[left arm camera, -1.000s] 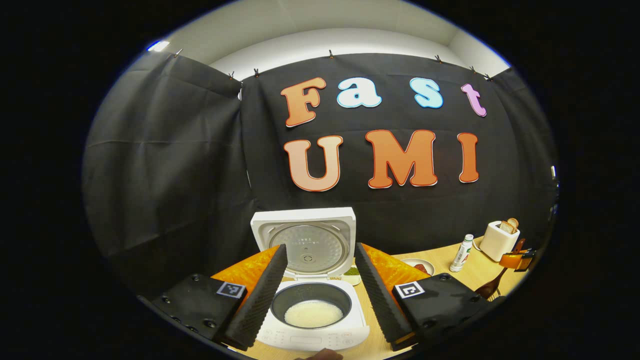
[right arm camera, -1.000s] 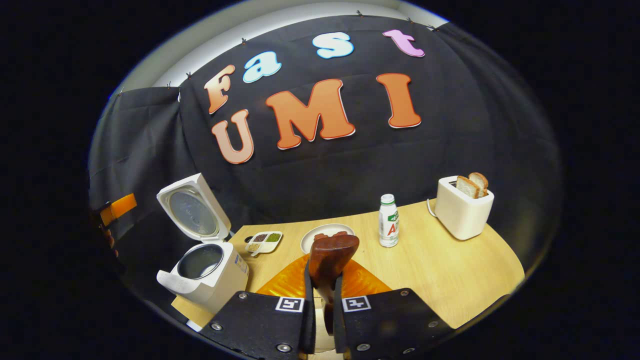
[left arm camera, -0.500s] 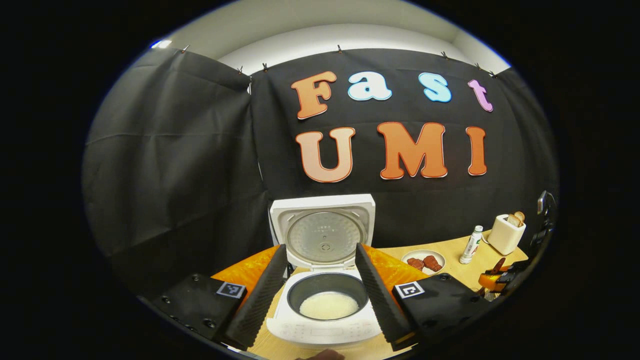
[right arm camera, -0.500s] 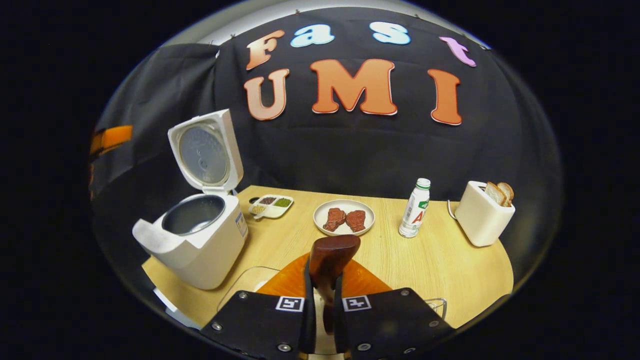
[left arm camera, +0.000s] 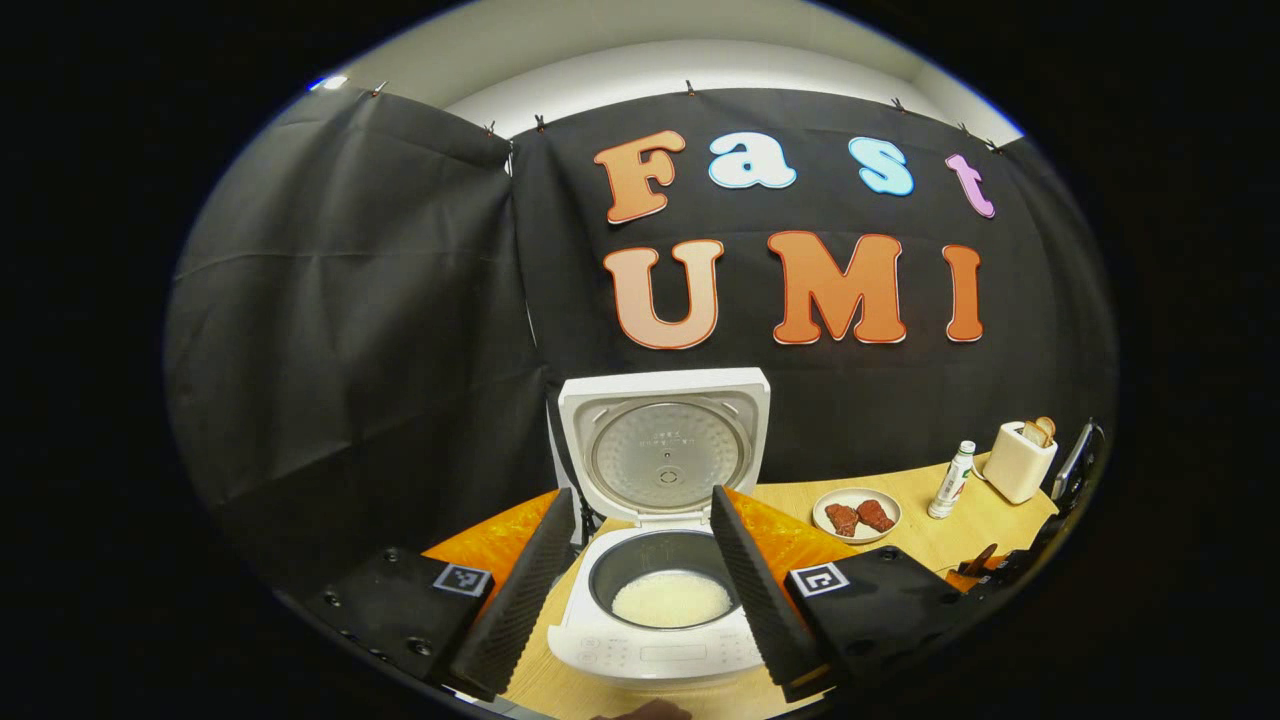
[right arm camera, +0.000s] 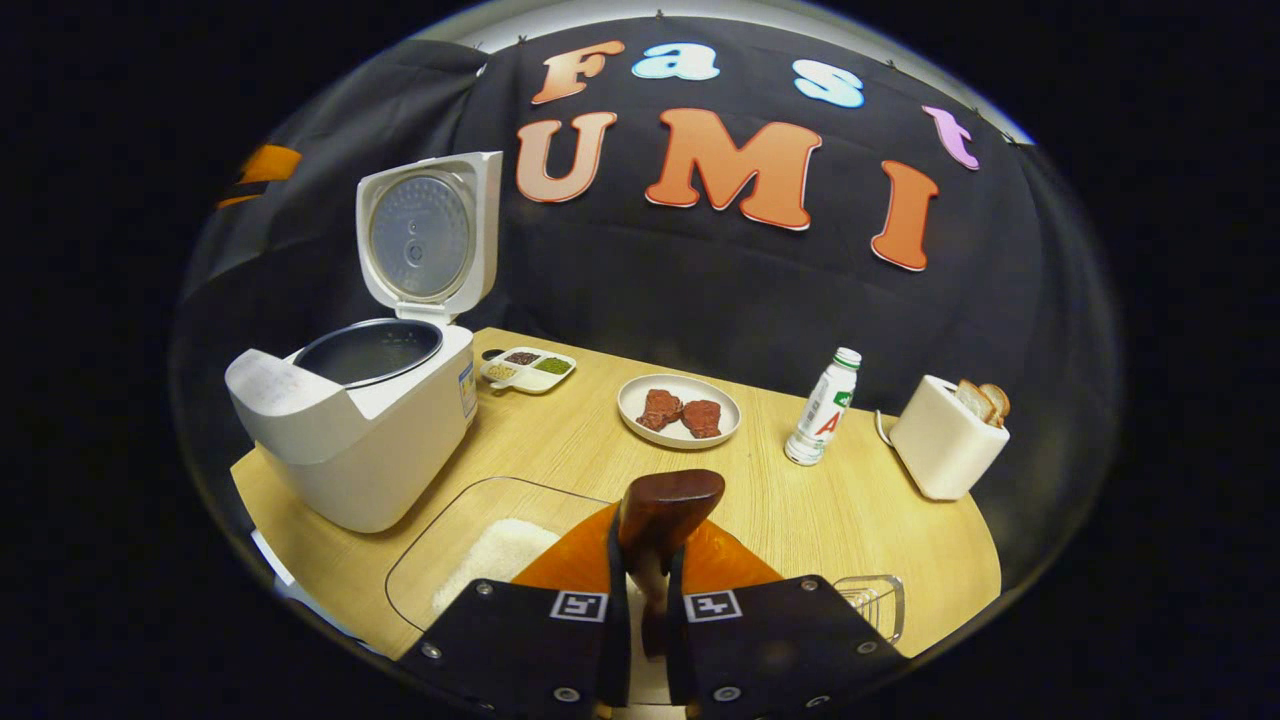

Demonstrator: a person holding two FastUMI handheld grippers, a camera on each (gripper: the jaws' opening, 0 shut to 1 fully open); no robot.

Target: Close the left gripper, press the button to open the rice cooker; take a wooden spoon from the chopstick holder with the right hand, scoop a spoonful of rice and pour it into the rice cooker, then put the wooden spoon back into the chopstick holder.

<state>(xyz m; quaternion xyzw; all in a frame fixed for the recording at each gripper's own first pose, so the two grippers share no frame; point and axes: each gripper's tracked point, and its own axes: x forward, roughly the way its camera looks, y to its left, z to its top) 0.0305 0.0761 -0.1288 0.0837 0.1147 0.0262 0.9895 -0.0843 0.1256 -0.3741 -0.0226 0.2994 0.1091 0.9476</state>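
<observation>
The white rice cooker (left arm camera: 660, 640) stands with its lid (left arm camera: 664, 450) raised upright, and white rice lies in its dark pot (left arm camera: 672, 598). My left gripper (left arm camera: 640, 590) is open, its fingers apart on either side of the pot and above the cooker's front. My right gripper (right arm camera: 645, 575) is shut on the dark wooden spoon (right arm camera: 668, 505), whose bowl sticks up past the fingertips. Just below and left of the spoon is a clear container of rice (right arm camera: 480, 545). The wire chopstick holder (right arm camera: 878, 600) stands at the lower right. The rice cooker (right arm camera: 350, 420) is on the table's left.
On the wooden table (right arm camera: 860, 520) are a plate of red meat pieces (right arm camera: 680, 410), a small white bottle (right arm camera: 822, 405), a white toaster with bread (right arm camera: 945, 445) and a divided seasoning dish (right arm camera: 527, 368). The black cloth wall hangs close behind.
The right gripper with the spoon has come down and tipped toward the table, bringing the rice container into view. The left gripper has drawn back from the cooker and stays open.
</observation>
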